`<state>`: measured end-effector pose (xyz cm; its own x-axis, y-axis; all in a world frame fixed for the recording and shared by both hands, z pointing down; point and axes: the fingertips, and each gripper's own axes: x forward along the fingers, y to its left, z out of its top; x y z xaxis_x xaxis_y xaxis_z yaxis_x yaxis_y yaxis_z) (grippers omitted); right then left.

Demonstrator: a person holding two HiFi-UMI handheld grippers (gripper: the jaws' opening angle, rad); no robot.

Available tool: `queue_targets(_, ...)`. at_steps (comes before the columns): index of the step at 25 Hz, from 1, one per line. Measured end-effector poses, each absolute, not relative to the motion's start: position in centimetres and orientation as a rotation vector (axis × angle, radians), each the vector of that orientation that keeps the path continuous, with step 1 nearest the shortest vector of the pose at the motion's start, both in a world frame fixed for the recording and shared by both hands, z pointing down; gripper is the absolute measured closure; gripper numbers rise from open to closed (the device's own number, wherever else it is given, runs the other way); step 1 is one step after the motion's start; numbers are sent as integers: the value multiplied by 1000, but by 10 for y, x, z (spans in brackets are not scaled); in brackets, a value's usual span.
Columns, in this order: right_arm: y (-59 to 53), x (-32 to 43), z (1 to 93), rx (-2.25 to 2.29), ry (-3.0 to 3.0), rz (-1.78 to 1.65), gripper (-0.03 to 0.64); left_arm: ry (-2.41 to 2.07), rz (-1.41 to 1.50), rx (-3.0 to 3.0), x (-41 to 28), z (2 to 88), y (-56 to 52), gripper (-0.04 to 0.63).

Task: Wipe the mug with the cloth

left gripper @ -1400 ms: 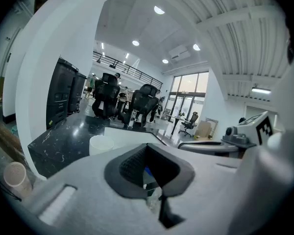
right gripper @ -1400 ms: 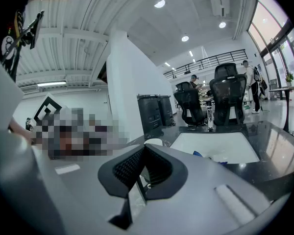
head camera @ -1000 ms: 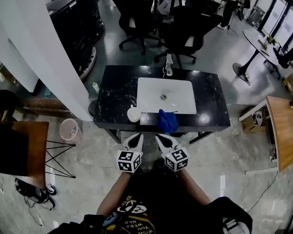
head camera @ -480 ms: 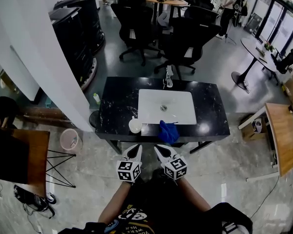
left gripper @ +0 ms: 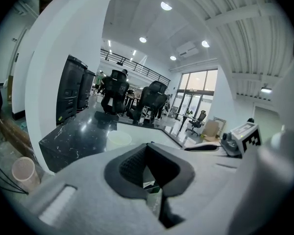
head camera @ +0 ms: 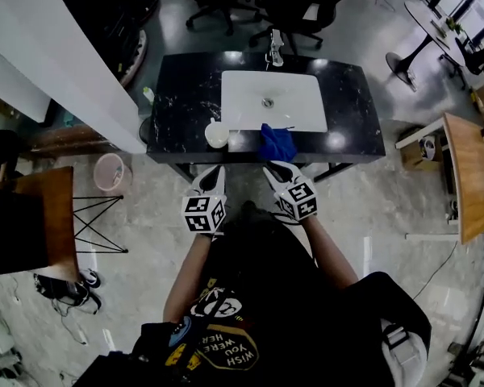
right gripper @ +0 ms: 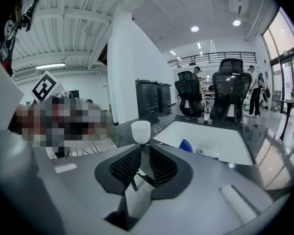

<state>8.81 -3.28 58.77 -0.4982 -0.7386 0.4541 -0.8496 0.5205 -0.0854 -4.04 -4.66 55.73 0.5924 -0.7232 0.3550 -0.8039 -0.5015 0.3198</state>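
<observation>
A white mug [head camera: 217,135] stands on the black counter [head camera: 177,107] at the front left of the sink. A crumpled blue cloth [head camera: 277,143] lies to its right on the counter's front edge. Both grippers hover short of that edge, touching nothing. My left gripper [head camera: 215,171] points just below the mug, and its jaws look shut and empty [left gripper: 147,148]. My right gripper [head camera: 271,168] points at the cloth. Its jaws [right gripper: 141,150] are opening, with a narrow gap and nothing between them. Past them, the right gripper view shows the mug [right gripper: 140,131] and the cloth [right gripper: 186,145].
A white sink [head camera: 270,103] with a faucet [head camera: 272,51] is set in the counter. A white column [head camera: 56,63] rises at the left, with a pink bin [head camera: 110,172] beside it. A wooden table [head camera: 468,176] stands at the right, office chairs [head camera: 298,10] beyond the counter.
The person has come closer to the counter. Both grippers now sit just short of its front edge, nearer the mug and the cloth.
</observation>
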Motion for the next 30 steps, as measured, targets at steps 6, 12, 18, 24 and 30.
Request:
queue_targets(6,-58,117,614,1312,-2335,463,547,-1249,307,2336,-44,576,-58,592)
queue_targets(12,-93,133,635,1261,-2267,465,476,-1271,321,2276,-40,583,-75,592)
queue_targets(18,-121,148,667,1168,-2182,494,429,-1299,326,2253,-38,586,-96,592)
queue_targets(24,-134,147,705,1103,-2170,713,305,-1312,276,2170,-32,601,-110,592)
queue_targets(30,-127,113,707,959,-2220,602,455,-1301,288,2154,-22,607,-115,592)
